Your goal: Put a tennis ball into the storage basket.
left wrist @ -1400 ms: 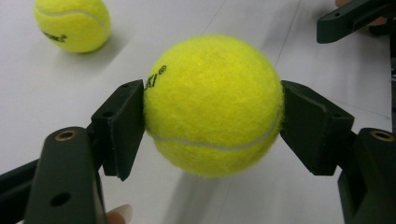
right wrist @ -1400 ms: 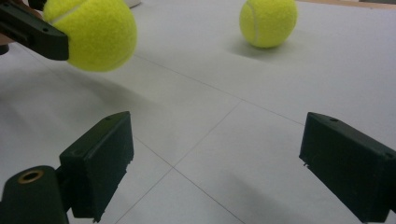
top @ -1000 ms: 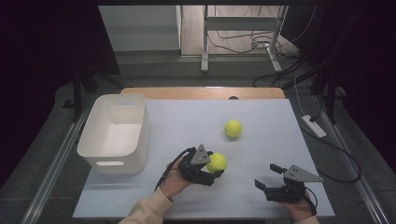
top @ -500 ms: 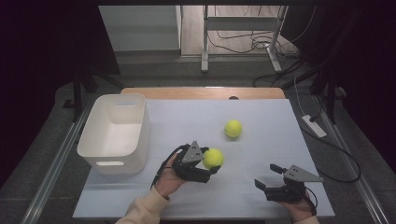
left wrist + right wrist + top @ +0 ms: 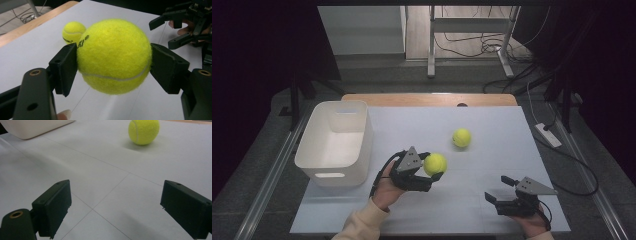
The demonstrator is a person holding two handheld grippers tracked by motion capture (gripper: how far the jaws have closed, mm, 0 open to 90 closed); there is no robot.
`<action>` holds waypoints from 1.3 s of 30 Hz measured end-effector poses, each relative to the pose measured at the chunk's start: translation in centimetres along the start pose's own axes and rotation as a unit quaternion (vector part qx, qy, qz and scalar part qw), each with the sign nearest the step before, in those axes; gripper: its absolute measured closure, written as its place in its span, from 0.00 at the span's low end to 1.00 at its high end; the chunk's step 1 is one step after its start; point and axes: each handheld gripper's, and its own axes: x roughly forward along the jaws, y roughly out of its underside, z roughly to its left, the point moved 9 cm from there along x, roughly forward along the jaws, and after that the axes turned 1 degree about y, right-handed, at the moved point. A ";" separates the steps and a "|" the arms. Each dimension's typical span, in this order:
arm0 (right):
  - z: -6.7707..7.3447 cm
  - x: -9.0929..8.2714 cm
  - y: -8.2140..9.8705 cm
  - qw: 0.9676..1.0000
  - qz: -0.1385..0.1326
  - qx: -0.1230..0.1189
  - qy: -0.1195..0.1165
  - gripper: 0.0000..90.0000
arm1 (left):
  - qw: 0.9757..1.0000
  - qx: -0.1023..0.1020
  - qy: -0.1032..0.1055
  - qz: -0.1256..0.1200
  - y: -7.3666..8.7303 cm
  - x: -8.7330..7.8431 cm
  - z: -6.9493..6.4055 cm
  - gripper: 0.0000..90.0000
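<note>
Right gripper [image 5: 500,195]: near edge of table [image 5: 492,130], jaws spread, nothing btwn them; parked, fine to leave idle.
Left gripper [image 5: 432,172]: pinching ball [image 5: 435,163] across its middle, pads flat on both sides, ball clear of the table.
Step, judged: carry ball to white bin [image 5: 334,142], just left of that hand.
Tip: keep squeeze steady, clear the rim w/ margin, let go low inside so ball doesn't bounce out.
Second ball [image 5: 461,137]: farther back, well apart, likely next pick.

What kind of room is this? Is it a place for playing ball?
Probably a lab or workshop, not a playroom. A plain white table holds a white bin and a tennis ball, cables trail on the floor behind, and hand-held grippers do the work.
</note>
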 end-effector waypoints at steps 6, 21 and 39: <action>0.0 0.0 0.0 1.000 0.000 -0.001 0.000 0.11 | 1.000 -0.006 -0.005 -0.011 -0.3 -0.7 0.5 0.30; 0.0 0.0 0.0 1.000 0.001 -0.002 0.001 0.11 | 0.999 -0.017 -0.016 -0.033 -1.0 -2.2 1.4 0.30; 0.0 0.0 0.0 1.000 0.002 0.000 0.000 0.11 | 0.997 -0.023 -0.032 -0.063 -1.8 -4.2 2.5 0.30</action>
